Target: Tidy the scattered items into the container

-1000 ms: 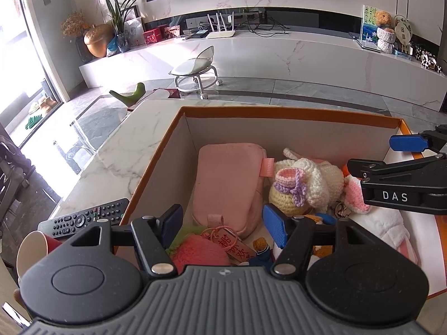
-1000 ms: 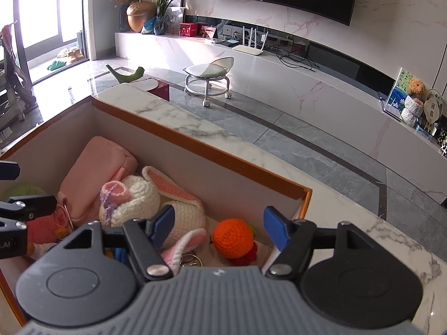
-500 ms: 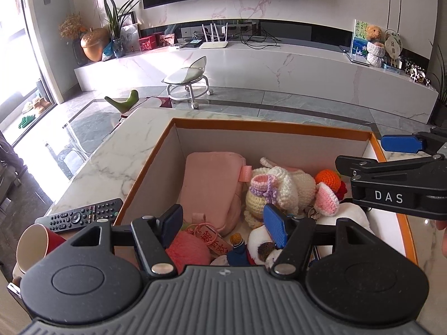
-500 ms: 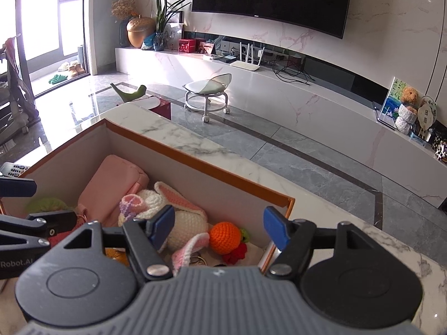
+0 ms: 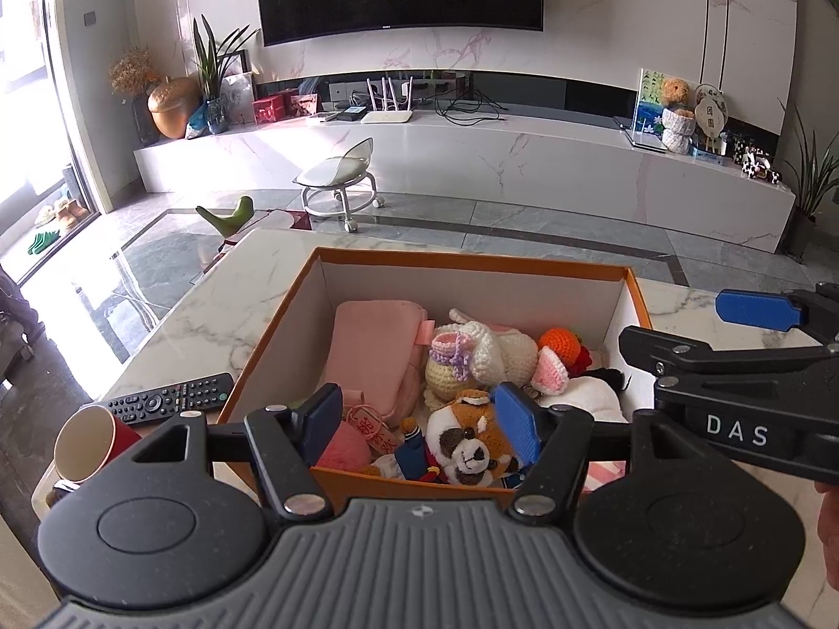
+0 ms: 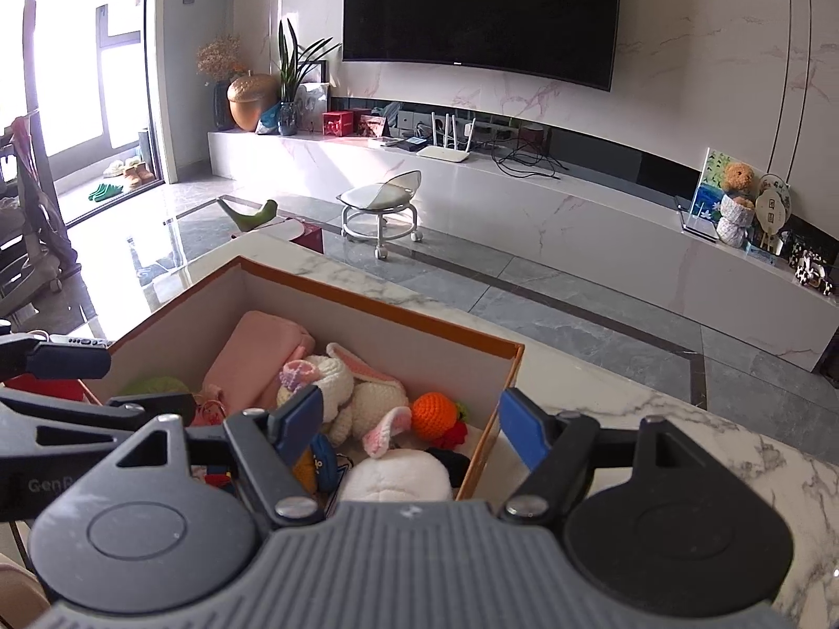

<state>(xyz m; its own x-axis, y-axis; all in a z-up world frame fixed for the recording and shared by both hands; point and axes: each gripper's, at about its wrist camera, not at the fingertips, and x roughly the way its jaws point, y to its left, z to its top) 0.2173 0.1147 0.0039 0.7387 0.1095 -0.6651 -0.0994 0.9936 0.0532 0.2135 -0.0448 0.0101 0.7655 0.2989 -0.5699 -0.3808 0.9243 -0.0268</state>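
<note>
The left gripper (image 5: 419, 419) has its two blue fingers (image 5: 516, 427) spread wide apart, with nothing between them; the right gripper (image 6: 411, 422) is spread wide too, and holds nothing; the two grippers sit side by side, close together.
</note>
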